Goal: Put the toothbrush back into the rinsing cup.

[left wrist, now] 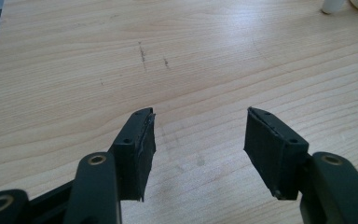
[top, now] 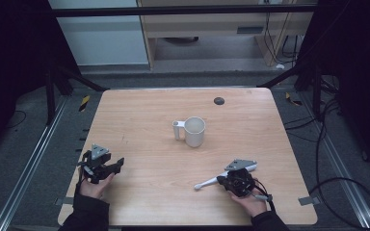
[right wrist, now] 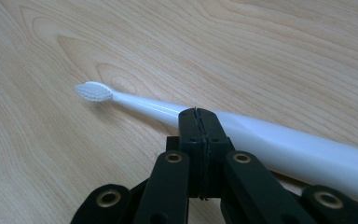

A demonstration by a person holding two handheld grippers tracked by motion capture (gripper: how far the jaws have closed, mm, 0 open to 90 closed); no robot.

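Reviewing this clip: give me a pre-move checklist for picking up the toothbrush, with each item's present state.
1. Right gripper open wide enough to take the toothbrush: not ok; its jaws are shut together, and the handle lies just beyond the tips.
2. Toothbrush free to lift: ok; it lies flat on the table, with nothing on it.
3. Mug upright, mouth up: ok.
4. Left gripper empty: ok; jaws open, only wood between them.
5. Left gripper apart from the mug: ok.
6. Mug empty inside: cannot tell.
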